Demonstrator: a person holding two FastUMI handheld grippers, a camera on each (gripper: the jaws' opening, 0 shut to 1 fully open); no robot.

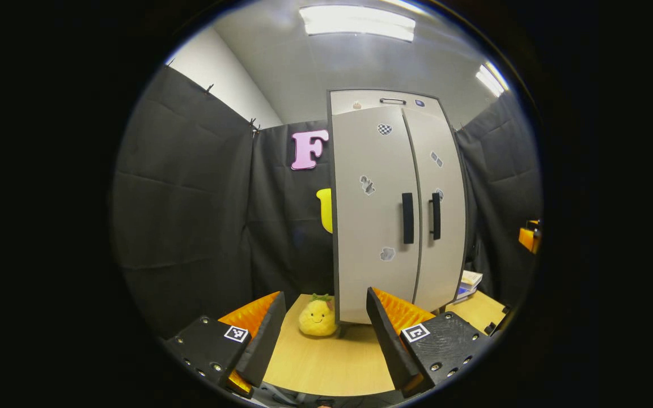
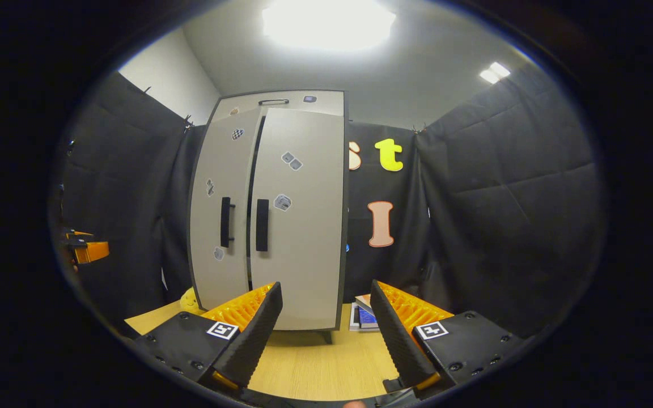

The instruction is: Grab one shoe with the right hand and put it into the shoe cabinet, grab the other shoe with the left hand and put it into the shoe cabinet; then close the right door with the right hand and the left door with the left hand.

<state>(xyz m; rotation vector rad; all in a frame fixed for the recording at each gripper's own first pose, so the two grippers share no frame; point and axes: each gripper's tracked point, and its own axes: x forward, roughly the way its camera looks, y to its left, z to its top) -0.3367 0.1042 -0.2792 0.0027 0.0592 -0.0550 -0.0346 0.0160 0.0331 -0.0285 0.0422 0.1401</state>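
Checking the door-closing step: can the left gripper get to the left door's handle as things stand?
Probably yes. In the left gripper view the left gripper is open and empty, facing the cabinet. Nothing stands between it and the left door handle; the plush toy sits low beside the cabinet. Both doors already look shut.

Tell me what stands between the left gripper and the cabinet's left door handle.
Nothing visible does. In the left gripper view the open left gripper faces the shut cabinet over bare tabletop. The left door handle is in plain sight, and the yellow plush toy sits low at the cabinet's foot, below that line.
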